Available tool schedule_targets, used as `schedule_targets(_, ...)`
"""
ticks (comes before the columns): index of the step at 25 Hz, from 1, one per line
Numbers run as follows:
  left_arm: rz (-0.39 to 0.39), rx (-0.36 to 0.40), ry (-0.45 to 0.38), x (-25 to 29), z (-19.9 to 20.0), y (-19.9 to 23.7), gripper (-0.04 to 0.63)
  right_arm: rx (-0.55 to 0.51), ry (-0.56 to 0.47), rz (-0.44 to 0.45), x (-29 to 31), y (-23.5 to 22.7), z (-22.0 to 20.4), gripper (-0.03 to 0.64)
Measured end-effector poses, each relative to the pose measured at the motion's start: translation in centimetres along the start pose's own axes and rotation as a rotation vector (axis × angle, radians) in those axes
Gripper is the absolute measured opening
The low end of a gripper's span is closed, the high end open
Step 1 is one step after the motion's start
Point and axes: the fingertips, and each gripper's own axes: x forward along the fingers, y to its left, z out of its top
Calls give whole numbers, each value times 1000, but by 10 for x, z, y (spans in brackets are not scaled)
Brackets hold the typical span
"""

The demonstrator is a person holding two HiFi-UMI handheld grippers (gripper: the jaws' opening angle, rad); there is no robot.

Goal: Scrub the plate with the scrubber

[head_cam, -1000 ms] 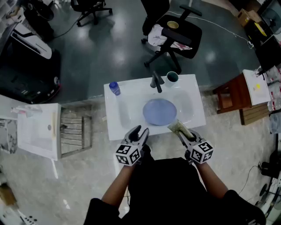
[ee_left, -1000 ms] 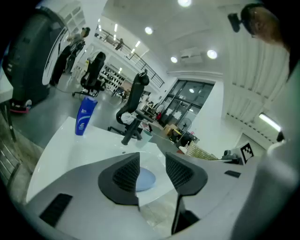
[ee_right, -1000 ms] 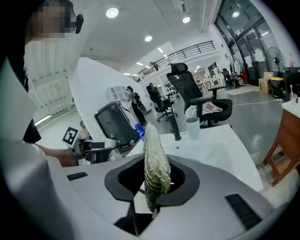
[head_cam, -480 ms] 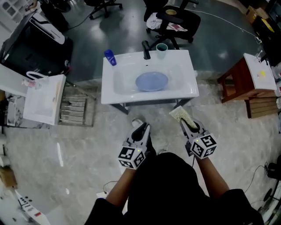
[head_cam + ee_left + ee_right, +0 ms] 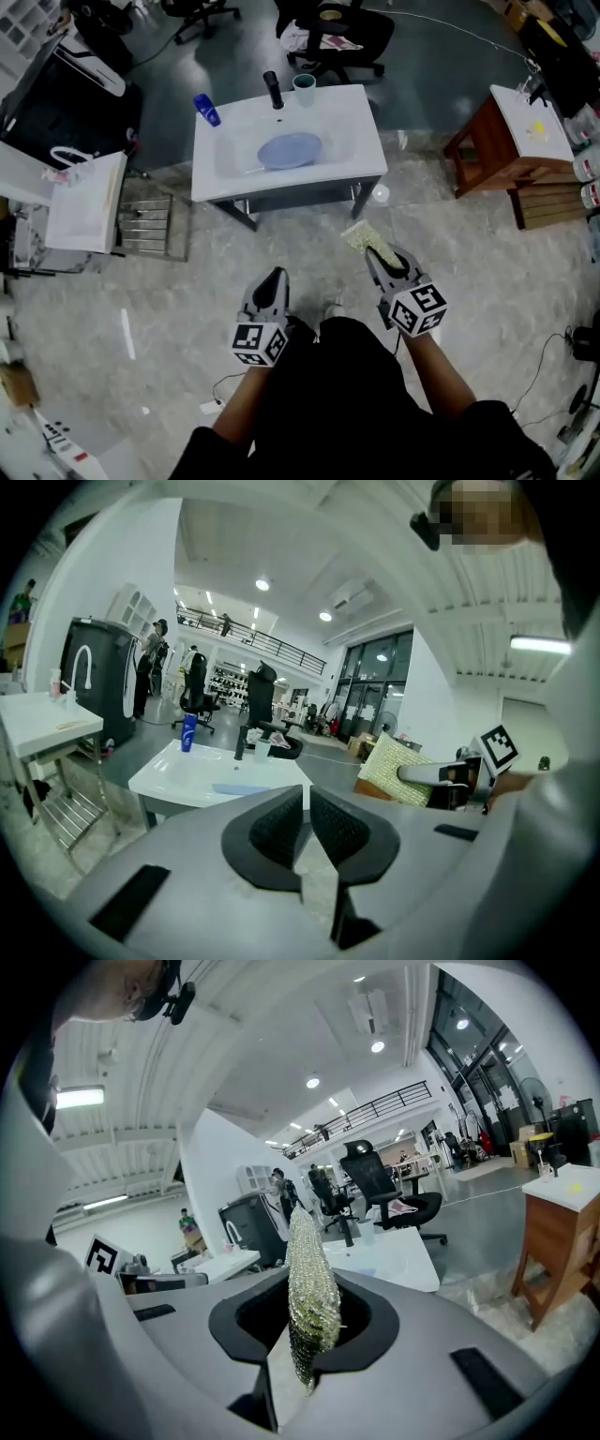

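A pale blue plate [image 5: 289,150] lies in the basin of a white sink [image 5: 361,141], far ahead of both grippers across bare floor. My right gripper [image 5: 375,251] is shut on a yellow-green scrubber [image 5: 361,236], which stands on edge between the jaws in the right gripper view [image 5: 311,1288]. My left gripper [image 5: 273,276] holds nothing. Its jaws have just been closing and now stand almost together, with only a thin gap in the left gripper view [image 5: 307,803]. That view also shows the plate [image 5: 239,787] and the scrubber [image 5: 398,771] off to the right.
On the sink's back edge stand a blue bottle [image 5: 206,110], a black faucet [image 5: 273,90] and a cup [image 5: 304,89]. Behind it is an office chair [image 5: 333,33]. A wooden stool [image 5: 506,141] stands at the right, a second white sink [image 5: 84,202] and a metal rack [image 5: 145,225] at the left.
Both grippers have drawn back from the sink, which now lies far ahead. The left jaws went from wide open to nearly together. The scrubber stays in the right gripper.
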Motion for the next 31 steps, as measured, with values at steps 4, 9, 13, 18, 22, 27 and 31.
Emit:
schedule_targets(4,28,-1,-19,-6,5,-2,23,-45,7,-5,-10,-1,1,60)
schedule_targets(9,10,9,-53,0,18,-4,23,-115,-3,-19,-12,4,13,58)
schedule_targets(13,-8,25,-71,6,32,-3,23,-126,-20,-5,-10,13,22,58)
schedule_targets(18,-21,36,-85,6,45,-4,23,-143,-18,7,-9,16,29,58)
schedule_targets(22,-23,32,-86,6,43,-1,23,-150,-15,20,-7,22,28,58)
schedule_targets(27,-37,30,-82,2,40,-6,23,-104,-20,44,-11,35,28,58)
schedule_targets(31,-55,34,-85,-5,37,-9,23,-93,-32,55,-17,45,29,58)
